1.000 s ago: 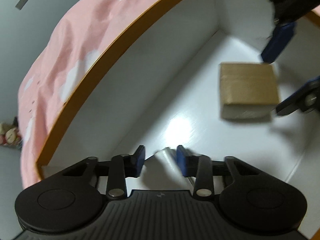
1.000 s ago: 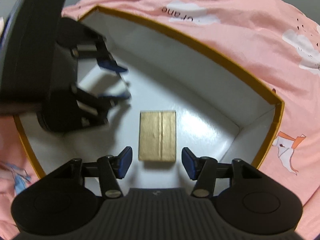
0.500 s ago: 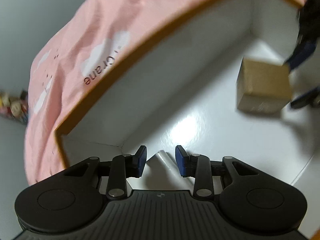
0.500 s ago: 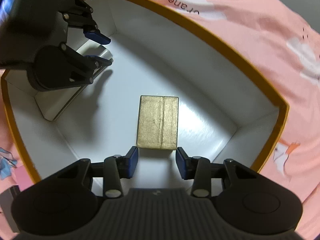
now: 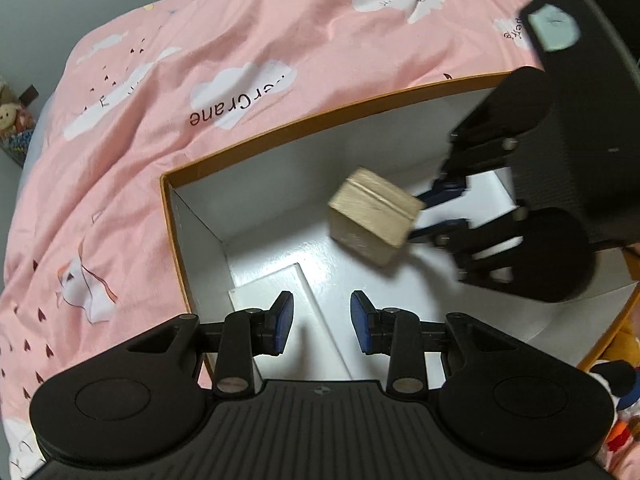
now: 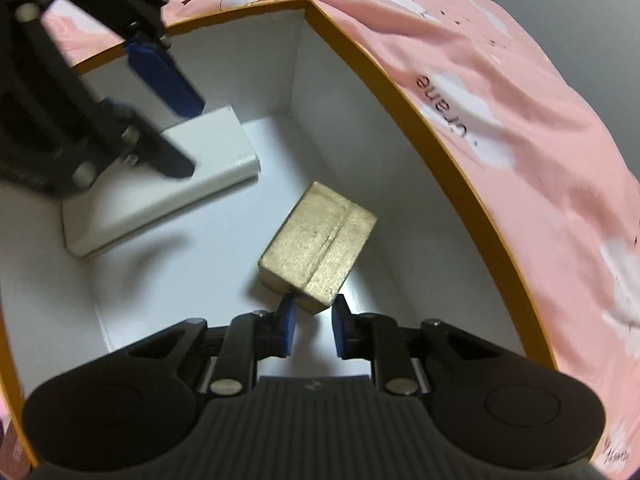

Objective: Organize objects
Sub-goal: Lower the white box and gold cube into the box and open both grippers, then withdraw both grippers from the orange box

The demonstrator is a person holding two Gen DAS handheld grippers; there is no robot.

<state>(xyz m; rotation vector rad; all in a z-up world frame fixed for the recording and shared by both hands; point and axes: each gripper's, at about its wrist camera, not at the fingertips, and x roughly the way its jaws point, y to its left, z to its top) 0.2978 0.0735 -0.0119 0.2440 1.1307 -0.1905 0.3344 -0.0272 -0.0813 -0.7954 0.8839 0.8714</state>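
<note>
Gold block sat tilted in orange-rimmed box, corner pinched by right gripper, jaws just closing. Left gripper spread, empty, above white box.

Readable text, one item: pink bedsheet, printed with white clouds. Black lettering on one cloud, seen upside down from the left wrist: "erCrane", its start lost in a fold. From the right wrist the same print shows only as "rane". Other marks on the sheet are too small to read.
</note>
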